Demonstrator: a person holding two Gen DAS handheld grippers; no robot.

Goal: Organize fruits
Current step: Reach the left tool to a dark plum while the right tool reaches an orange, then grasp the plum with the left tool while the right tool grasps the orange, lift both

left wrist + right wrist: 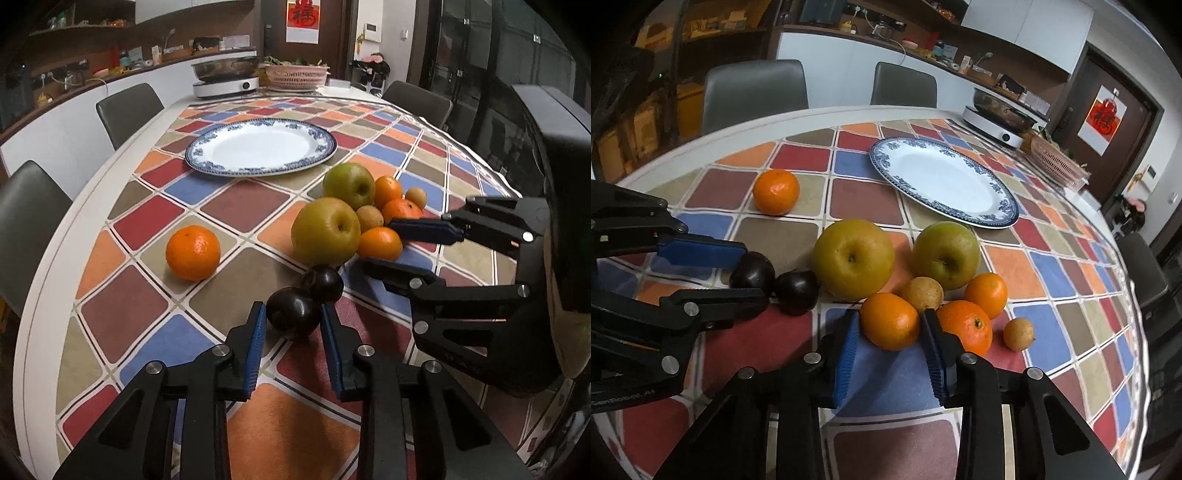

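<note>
My left gripper point(291, 308) is shut on a dark plum point(293, 314), with a second plum point(323, 282) touching it just beyond. In the right wrist view the left gripper point(755, 273) reaches in from the left. My right gripper point(890, 314) is shut on a small orange point(890, 321) at the near edge of a fruit cluster. Two yellow-green apples point(853, 258), more oranges point(967, 325) and small brown fruits point(922, 293) make up the cluster. A lone orange point(192, 253) lies to the left. The blue-rimmed white plate point(258, 147) beyond holds nothing.
The fruit lies on a colourful checked tablecloth point(240, 206). At the table's far end stand an induction cooker with a pan point(225, 86) and a pink basket point(295, 75). Grey chairs point(129, 110) line the left side, and the white table edge point(55, 288) curves nearby.
</note>
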